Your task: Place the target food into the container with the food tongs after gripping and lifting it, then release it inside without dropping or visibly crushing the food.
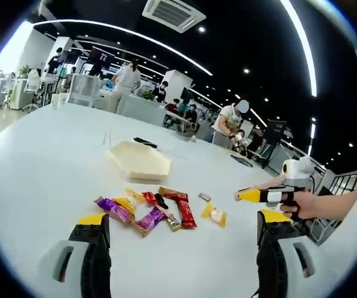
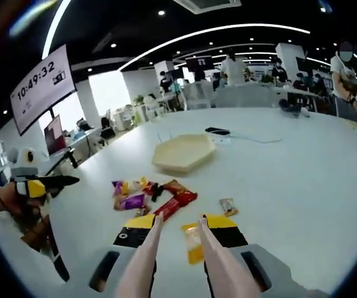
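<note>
A cream hexagonal container (image 1: 140, 160) (image 2: 183, 152) lies on the white table. Nearer me is a pile of wrapped snacks (image 1: 150, 211) (image 2: 144, 191), purple, yellow and red. A yellow-wrapped snack (image 1: 215, 215) (image 2: 194, 243) lies apart from the pile, on the table between the two arms of the pale food tongs (image 2: 142, 261). The tong arms are spread and sit above it. My right gripper (image 2: 181, 222) (image 1: 253, 195) holds the tongs between its jaws. My left gripper (image 1: 182, 218) (image 2: 48, 183) hovers wide open behind the pile, holding nothing.
A small brown-wrapped sweet (image 1: 204, 197) (image 2: 228, 206) lies next to the yellow snack. A dark phone with a cable (image 1: 144, 142) (image 2: 218, 131) rests beyond the container. The table (image 1: 54, 155) stretches bare to the left, and people stand at desks far behind.
</note>
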A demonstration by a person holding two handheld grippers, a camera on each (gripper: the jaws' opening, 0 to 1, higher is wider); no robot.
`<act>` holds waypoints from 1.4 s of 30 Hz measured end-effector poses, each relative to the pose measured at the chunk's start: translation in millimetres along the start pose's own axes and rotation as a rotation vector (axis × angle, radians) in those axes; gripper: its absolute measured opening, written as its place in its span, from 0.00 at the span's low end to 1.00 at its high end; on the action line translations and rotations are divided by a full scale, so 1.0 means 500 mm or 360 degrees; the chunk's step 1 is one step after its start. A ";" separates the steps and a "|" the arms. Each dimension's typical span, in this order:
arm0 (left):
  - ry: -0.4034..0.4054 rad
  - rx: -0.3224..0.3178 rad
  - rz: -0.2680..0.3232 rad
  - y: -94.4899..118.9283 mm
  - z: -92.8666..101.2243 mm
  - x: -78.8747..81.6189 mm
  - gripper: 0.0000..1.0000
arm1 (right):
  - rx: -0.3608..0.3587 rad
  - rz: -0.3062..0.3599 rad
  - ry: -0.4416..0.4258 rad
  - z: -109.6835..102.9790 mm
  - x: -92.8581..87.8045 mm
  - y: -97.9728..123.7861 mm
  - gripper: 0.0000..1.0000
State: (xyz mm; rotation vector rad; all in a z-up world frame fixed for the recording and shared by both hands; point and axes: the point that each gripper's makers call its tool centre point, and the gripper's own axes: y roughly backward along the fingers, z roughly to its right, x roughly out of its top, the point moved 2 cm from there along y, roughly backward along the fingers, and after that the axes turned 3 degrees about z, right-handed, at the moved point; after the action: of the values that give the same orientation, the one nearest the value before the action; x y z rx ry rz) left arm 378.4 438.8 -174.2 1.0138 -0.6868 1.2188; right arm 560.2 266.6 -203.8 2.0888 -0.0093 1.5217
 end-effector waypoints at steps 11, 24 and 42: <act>-0.0140 0.0040 0.0053 0.002 -0.032 0.018 0.99 | -0.0020 -0.0106 0.0012 0.012 -0.031 -0.018 0.29; -0.0186 0.0044 -0.0033 0.020 -0.050 0.011 0.99 | -0.0026 -0.0185 0.0054 0.011 -0.054 -0.033 0.29; -0.0130 0.0078 0.0051 0.022 -0.079 0.048 0.99 | -0.0022 -0.0306 0.0131 0.030 -0.086 -0.080 0.29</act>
State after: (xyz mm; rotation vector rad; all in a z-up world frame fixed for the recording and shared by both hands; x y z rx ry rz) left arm 370.1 485.0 -167.2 1.1020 -0.7425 1.2324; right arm 570.4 280.8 -261.6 1.9528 0.2052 1.4846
